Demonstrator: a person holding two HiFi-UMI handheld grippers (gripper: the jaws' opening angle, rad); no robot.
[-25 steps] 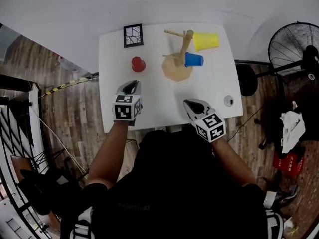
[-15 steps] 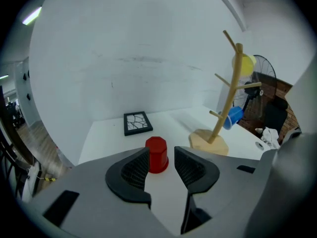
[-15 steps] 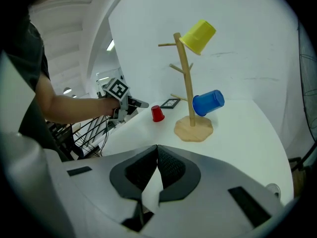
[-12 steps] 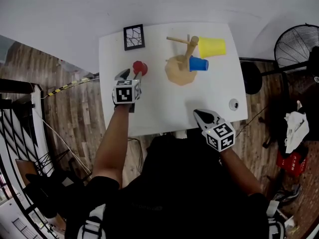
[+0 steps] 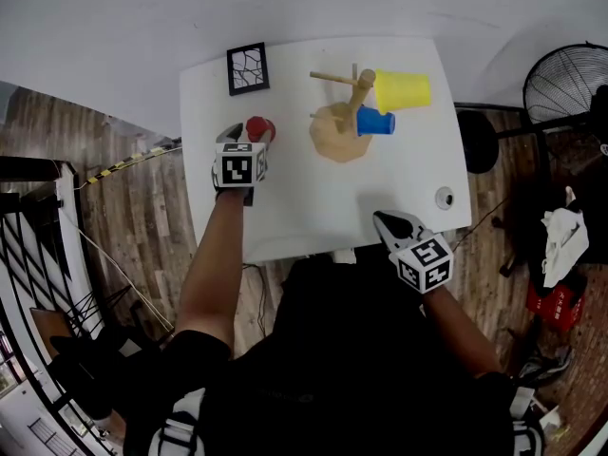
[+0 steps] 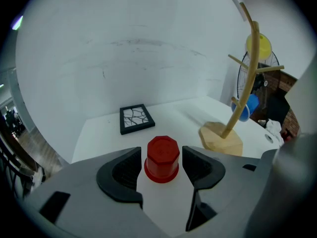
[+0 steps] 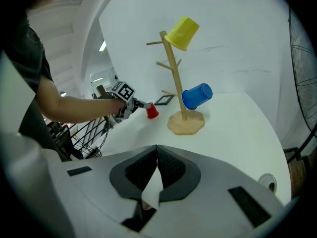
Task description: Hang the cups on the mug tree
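Red plastic is seen between the spread jaws of the left gripper (image 5: pixel 245 137): the red cup (image 6: pixel 161 158) stands upside down on the white table (image 5: pixel 313 207), flanked by the black ribbed pads (image 6: pixel 125 170), which are not pressed on it. The jaws have just been opening, and the cup is gripped by neither pad. Its upturned base is faceted, close to an octagon, and its walls flare to a wider rim on the tabletop.

The wooden mug tree (image 5: pixel 339 131) is set to the right of the cup and apart from it, with a flat many-sided base, a slim bent stem and thin pegs. A yellow cup (image 5: pixel 402 90) is hung near the top and a blue cup (image 5: pixel 374 121) lower down, both smooth and tapered. A black framed picture (image 5: pixel 248 68) is laid flat behind the red cup.

The right gripper (image 7: pixel 157 148) is held clenched near the table's front edge, its pads meeting, with nothing between them
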